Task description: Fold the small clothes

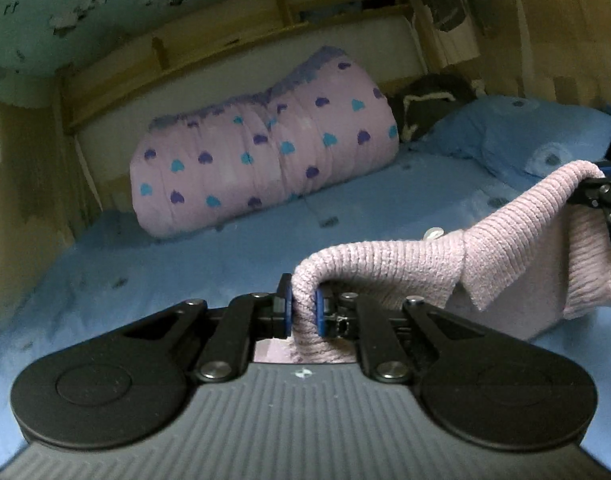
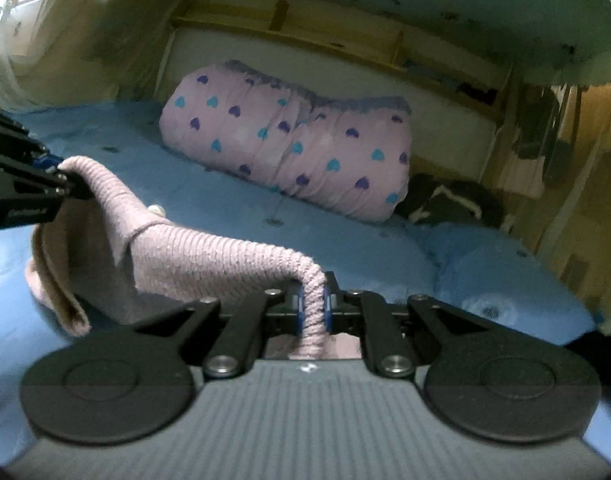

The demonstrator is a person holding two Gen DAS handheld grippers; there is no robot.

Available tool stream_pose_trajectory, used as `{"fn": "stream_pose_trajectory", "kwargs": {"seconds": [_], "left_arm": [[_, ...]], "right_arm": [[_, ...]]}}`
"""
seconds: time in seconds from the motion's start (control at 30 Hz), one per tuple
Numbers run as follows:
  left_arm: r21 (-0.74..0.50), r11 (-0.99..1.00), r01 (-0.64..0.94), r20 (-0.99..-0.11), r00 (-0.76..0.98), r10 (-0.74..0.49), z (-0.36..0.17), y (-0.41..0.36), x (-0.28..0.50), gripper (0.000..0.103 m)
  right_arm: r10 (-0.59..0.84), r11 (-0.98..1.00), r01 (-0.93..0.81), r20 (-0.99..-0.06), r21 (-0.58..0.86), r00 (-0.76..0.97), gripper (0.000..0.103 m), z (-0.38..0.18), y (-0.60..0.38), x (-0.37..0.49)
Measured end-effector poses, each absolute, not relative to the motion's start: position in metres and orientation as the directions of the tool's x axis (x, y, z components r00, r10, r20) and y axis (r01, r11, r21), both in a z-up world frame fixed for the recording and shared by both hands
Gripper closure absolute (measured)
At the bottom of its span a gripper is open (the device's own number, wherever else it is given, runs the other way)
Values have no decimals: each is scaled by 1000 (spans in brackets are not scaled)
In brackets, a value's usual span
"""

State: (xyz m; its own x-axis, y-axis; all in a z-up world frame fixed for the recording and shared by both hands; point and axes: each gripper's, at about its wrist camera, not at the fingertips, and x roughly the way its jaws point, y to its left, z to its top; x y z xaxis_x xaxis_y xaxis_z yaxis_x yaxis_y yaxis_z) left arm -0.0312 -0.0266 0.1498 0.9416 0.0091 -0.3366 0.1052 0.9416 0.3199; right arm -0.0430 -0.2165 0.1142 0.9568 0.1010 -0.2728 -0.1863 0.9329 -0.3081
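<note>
- Left tongs [image 1: 304, 309] clamped shut on one bunched edge of a pink ribbed knit sweater [image 1: 417, 268], fabric squeezed between the blue pads [image 1: 320, 312].
- Right tongs [image 2: 313, 307] likewise closed tight on another bunched edge of the same sweater [image 2: 209, 256].
- Sweater strung between the two tongs, sagging in the middle, hanging above a blue bed sheet [image 1: 153, 264]; whether the lowest fold touches the sheet cannot be told.
- Small white button [image 2: 157, 210] visible near the collar flap.
- Farther back on the bed: a rolled pink quilt [image 1: 261, 148] with blue and purple hearts.
- Beside the quilt, a dark bundle [image 1: 433, 96] and a blue pillow [image 1: 525, 136].
</note>
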Motion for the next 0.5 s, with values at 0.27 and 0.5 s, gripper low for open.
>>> {"fn": "stream_pose_trajectory", "kwargs": {"seconds": [0.27, 0.5], "left_arm": [[319, 944, 91, -323, 946, 18, 161, -34, 53, 90], [322, 942, 91, -379, 924, 40, 126, -42, 138, 90]], "right_arm": [[47, 922, -126, -216, -367, 975, 91, 125, -214, 20], [3, 916, -99, -241, -389, 971, 91, 103, -208, 82]]}}
